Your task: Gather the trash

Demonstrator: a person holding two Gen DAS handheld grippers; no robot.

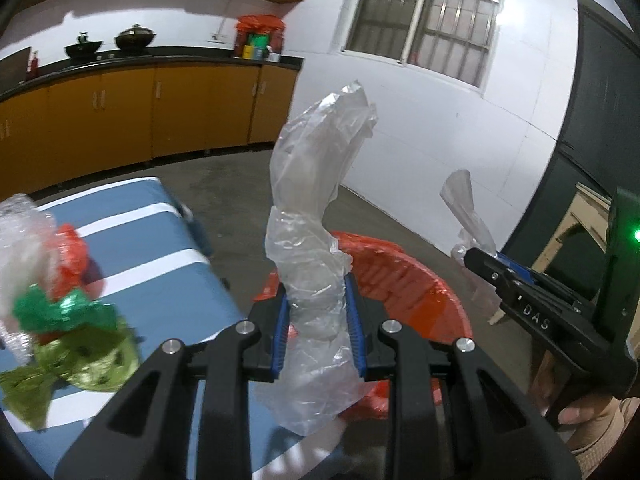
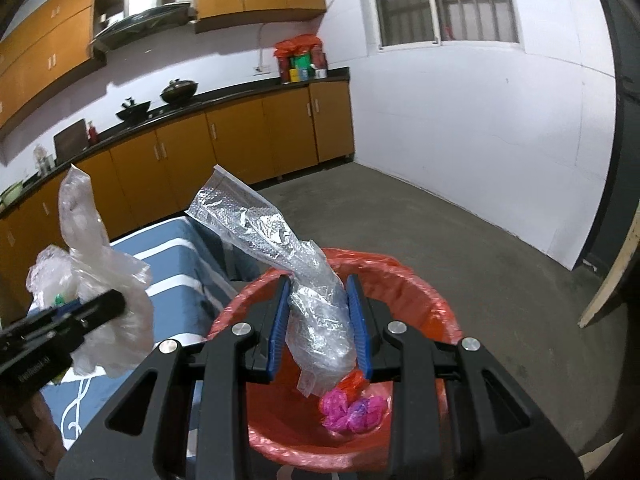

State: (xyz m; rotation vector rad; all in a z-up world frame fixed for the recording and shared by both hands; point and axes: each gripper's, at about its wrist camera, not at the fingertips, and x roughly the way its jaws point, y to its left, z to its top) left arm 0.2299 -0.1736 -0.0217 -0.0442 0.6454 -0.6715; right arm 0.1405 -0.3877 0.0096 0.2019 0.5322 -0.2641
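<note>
Tongs point(image 2: 318, 320) above bin rim point(image 2: 420, 276)

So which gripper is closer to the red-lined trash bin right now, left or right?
Right. The right gripper holds its bubble wrap directly over the bin. The left gripper, gripping a clear plastic bag, sits beside the bin, partly above the blue table.

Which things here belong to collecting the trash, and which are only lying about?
Part of the job:
- clear plastic bag in the left hand-held gripper
- bubble wrap in the right hand-held gripper
- red-lined bin
- pink scraps already in the bin
- wrappers on the blue striped table

Just lying about:
- woks
- containers on the counter
</note>
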